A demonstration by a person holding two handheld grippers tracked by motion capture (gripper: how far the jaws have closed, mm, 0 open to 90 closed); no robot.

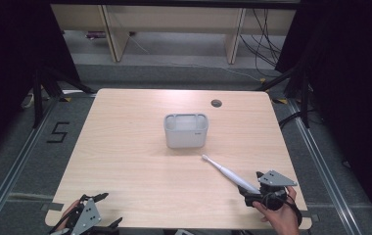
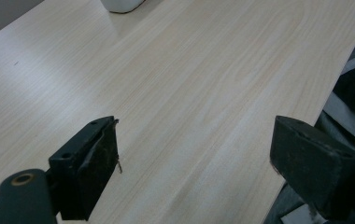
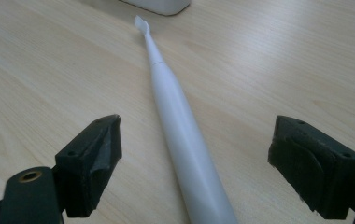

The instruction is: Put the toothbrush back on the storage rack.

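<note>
My right claw (image 3: 194, 163) is spread wide with the toothbrush (image 3: 180, 135) lying flat on the table (image 1: 125, 156) between its 2 jaws, untouched, head toward the holder (image 1: 186, 130). I should lower squarely, pinch the thick handle; my left claw (image 2: 194, 163) hangs open, empty

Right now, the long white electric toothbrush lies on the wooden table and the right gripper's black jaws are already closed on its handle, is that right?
Not quite. The long white electric toothbrush lies on the wooden table, but the right gripper is open: in the right gripper view its jaws stand wide apart on either side of the handle, not touching it.
</note>
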